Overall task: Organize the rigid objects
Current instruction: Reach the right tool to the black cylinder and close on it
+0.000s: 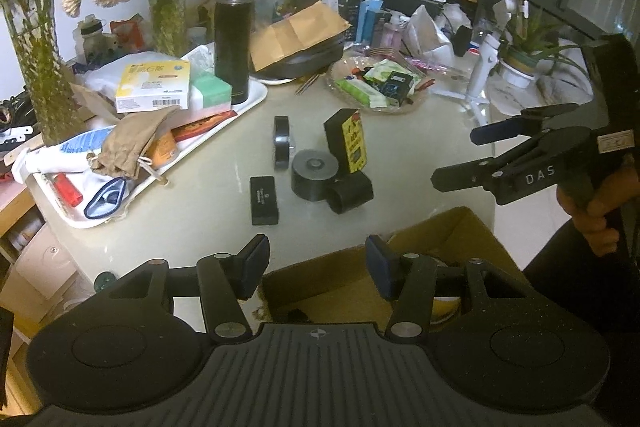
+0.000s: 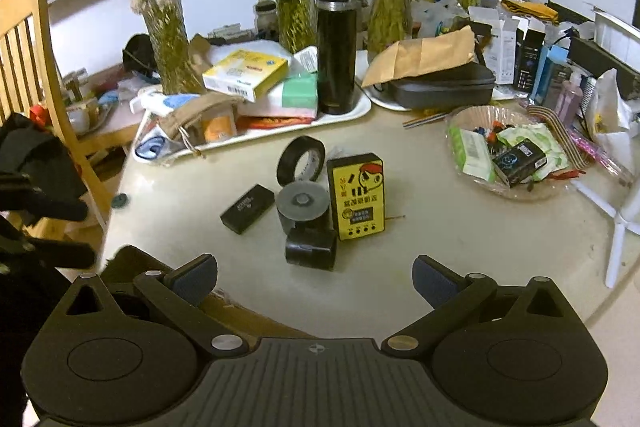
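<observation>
Black is the colour of almost every loose thing on the pale table [image 1: 224, 195]. From my left wrist camera I count five of them in one group: one tape roll [image 1: 281, 142] standing on its edge, one grey roll [image 1: 314, 175] lying flat, one small cylinder [image 1: 349, 193] on its side touching it, one flat black case [image 1: 263, 200] a little apart, and one yellow-faced box [image 1: 347, 140] upright behind the grey roll. My left gripper [image 1: 316, 263] is partly open and holds nothing; below it is one open cardboard box [image 1: 452, 231]. At the right a hand [image 1: 596, 215] carries my right gripper [image 1: 454, 157], jaws apart.

From the right wrist camera I count the same five things: tape roll [image 2: 301, 159], grey roll [image 2: 302, 205], cylinder [image 2: 311, 249], case [image 2: 247, 208], yellow box [image 2: 357, 195]. The right gripper [image 2: 316, 281] is wide open and empty. Behind stand one black flask [image 2: 336, 47] on one white tray [image 2: 352, 117], and four glass vases.
</observation>
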The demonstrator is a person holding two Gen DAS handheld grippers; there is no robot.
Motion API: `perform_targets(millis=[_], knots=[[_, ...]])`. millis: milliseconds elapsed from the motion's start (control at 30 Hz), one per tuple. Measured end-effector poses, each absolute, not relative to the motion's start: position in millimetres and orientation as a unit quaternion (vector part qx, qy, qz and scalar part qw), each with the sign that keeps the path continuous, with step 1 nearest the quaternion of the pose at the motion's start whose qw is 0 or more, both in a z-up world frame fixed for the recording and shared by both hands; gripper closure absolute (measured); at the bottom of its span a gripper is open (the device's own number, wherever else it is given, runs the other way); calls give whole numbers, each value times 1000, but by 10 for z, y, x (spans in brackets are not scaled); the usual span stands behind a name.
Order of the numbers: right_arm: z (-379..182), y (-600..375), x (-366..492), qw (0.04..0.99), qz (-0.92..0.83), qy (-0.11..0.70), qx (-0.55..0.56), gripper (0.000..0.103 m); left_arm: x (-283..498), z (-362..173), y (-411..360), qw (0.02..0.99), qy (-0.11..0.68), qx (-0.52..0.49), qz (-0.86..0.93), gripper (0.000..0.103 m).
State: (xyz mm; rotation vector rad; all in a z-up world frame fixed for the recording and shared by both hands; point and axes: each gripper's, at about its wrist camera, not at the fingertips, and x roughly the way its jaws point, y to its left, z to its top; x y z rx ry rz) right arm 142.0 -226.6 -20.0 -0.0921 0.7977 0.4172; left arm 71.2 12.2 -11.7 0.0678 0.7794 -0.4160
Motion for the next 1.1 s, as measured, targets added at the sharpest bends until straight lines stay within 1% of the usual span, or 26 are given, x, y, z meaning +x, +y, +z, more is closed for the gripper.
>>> perform_targets(millis=[567,600,667,700,1000,1067,1100], knots=[[-582,-2044,1743,888,196,414,-42,1,758,-236,229,903,380,16,-200,51],[-601,-2019,1774,887,192,417,-41,2,763,-244,236,903,381,15,-199,51],[-645,-1970,1842,886,185,425,-38,7,774,-261,250,903,383,14,-194,51],[-674,-1941,1879,884,181,430,-37,8,775,-267,259,903,384,12,-192,51],[-874,-1751,2135,875,141,463,-28,10,774,-282,291,904,384,7,-188,51],[-917,-1694,2198,872,135,471,-27,15,774,-286,296,904,384,7,-186,51],[-943,-1660,2228,870,131,474,-30,16,776,-290,298,904,385,7,-185,51]])
